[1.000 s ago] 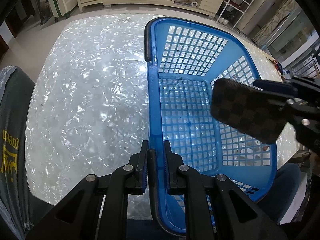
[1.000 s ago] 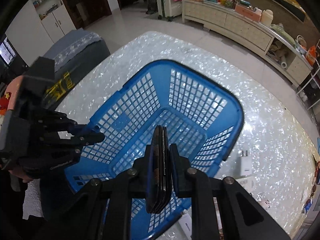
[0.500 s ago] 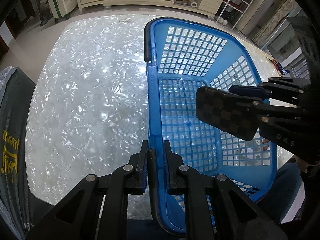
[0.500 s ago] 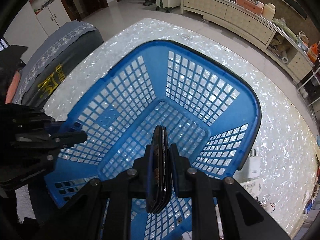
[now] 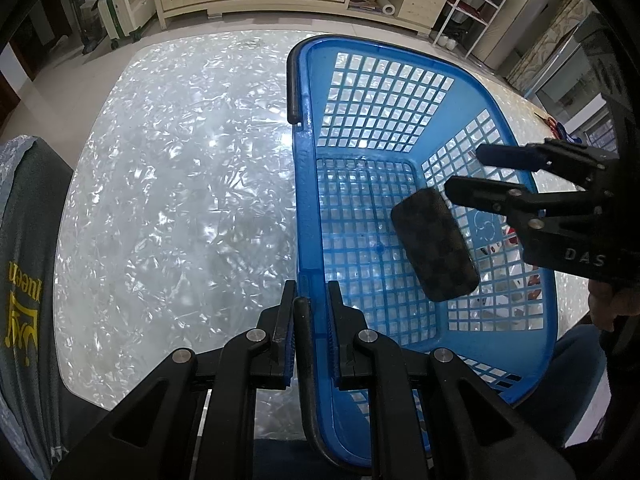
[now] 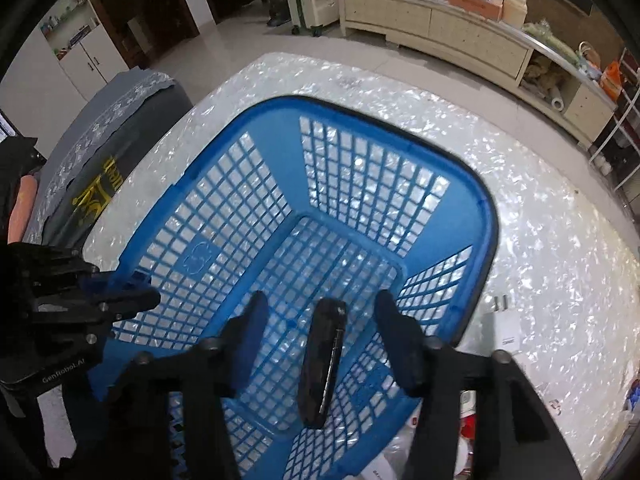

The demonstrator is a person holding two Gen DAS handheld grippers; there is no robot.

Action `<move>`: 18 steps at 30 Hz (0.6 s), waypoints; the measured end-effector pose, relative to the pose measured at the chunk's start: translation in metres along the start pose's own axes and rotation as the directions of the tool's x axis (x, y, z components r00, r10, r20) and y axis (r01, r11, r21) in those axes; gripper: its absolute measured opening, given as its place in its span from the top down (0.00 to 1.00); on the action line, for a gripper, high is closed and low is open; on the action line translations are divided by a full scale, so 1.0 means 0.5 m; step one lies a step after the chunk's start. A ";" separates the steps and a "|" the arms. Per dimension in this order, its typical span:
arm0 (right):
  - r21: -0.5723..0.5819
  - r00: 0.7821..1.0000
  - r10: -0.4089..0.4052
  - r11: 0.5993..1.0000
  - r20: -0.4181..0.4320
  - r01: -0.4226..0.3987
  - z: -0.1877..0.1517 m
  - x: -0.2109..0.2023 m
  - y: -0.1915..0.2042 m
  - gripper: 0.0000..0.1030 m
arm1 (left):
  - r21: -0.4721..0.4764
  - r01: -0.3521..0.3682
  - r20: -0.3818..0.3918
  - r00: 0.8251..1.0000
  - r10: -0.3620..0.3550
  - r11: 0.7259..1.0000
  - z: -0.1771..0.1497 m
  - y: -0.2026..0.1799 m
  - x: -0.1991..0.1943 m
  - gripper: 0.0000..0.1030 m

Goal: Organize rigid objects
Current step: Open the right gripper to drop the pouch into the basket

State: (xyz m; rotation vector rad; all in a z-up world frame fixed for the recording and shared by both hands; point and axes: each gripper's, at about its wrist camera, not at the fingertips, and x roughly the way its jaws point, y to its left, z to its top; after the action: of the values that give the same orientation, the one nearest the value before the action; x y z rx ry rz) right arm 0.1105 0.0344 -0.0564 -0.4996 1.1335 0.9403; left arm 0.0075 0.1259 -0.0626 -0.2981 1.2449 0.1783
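right hand-held gripper (image 6: 320,320) steeply down | jaws opening | wallet (image 6: 322,360) loose between

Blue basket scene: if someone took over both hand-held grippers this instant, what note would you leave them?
Left hand-held gripper: shut on the blue basket rim, steadying it on the table.
Right hand-held gripper: jaws opening, pads clear of the dark checkered case, which is between them, inside the basket.
Done: case released into basket.
Left: pull the right gripper out; white adapter and other items beside the basket likely go next.
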 end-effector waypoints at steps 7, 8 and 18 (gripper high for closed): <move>0.011 0.999 0.013 1.000 0.044 -0.014 0.001 -0.032 -0.002 0.06 | 0.004 -0.009 0.001 1.000 0.009 1.000 -0.001 -0.004 -0.001 0.86; 0.007 0.999 0.010 1.000 0.045 -0.010 0.001 -0.038 -0.001 0.05 | 0.004 -0.010 0.001 1.000 0.010 1.000 0.000 -0.005 -0.001 0.86; 0.066 0.996 -0.062 0.996 0.056 0.059 -0.025 -0.099 -0.043 0.00 | 0.003 -0.014 0.005 1.000 0.014 1.000 -0.003 -0.008 -0.004 0.86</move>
State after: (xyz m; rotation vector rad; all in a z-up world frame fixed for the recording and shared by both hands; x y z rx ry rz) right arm 0.1159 -0.0054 -0.0177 -0.4495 1.0873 0.8578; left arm 0.0066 0.1218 -0.0606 -0.2862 1.2427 0.1889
